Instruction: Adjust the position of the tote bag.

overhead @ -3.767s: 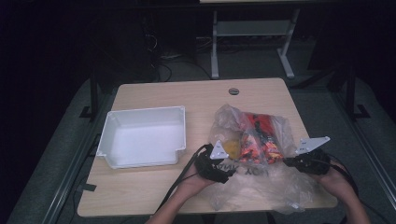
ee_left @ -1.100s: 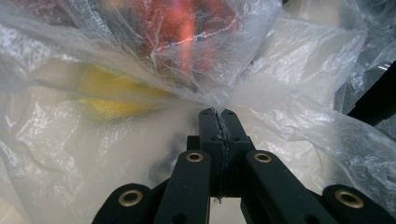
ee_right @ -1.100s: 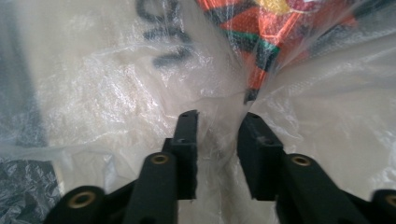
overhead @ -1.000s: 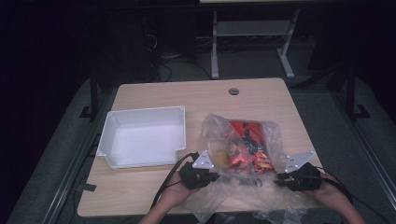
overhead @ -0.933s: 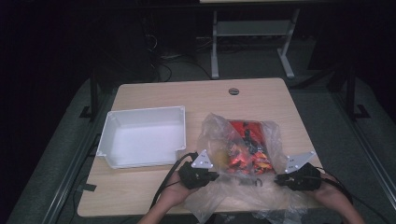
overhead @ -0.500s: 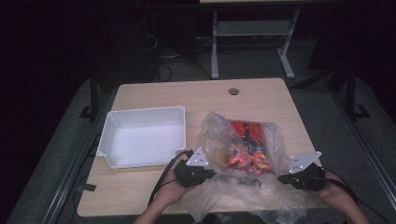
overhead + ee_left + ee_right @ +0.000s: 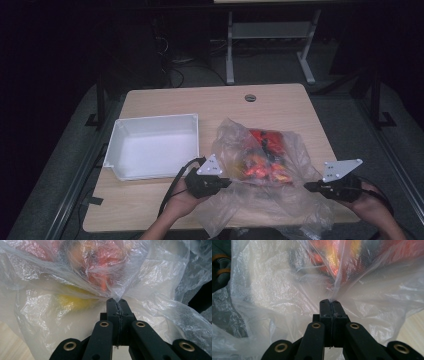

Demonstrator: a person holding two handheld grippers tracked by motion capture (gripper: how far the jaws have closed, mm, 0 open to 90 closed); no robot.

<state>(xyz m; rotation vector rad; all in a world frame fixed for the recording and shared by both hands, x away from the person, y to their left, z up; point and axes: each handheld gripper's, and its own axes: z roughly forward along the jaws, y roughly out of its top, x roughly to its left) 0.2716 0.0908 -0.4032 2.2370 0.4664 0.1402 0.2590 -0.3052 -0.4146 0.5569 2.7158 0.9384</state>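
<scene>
A clear plastic bag [image 7: 265,170] lies on the right half of the wooden surface [image 7: 165,210], crumpled, with its near edge spilling over the surface's 6 o'clock edge. Through the film show red and orange packets [image 7: 265,155] bunched toward the bag's 12 o'clock end, with a yellow patch among them.

The left tool [image 7: 227,183] sits at the bag's 9 o'clock side, held in the person's left hand [image 7: 185,197], a grey three-cornered plate on top and a black cable looping away toward 7 o'clock. In the left gripper view the left tool [image 7: 116,300] has its jaws pressed together with a gathered fold of the bag's film pinched at their tips; the film pulls taut and fans out from that pinch, with the red and yellow contents blurred behind it.

The right tool [image 7: 307,186] is at the bag's 3 o'clock side, held in the right hand [image 7: 367,202] near the surface's 5 o'clock corner. In the right gripper view the right tool [image 7: 331,300] has its jaws likewise together, clamped on a pleat of the film that rises from the tips toward 12 o'clock.

The bag's mouth stretches between the two tools.

A white rectangular tray [image 7: 112,155] with raised walls stands on the surface at 9 o'clock of the bag, just beside the left tool. A round cable hole [image 7: 250,97] sits near the surface's 12 o'clock edge
</scene>
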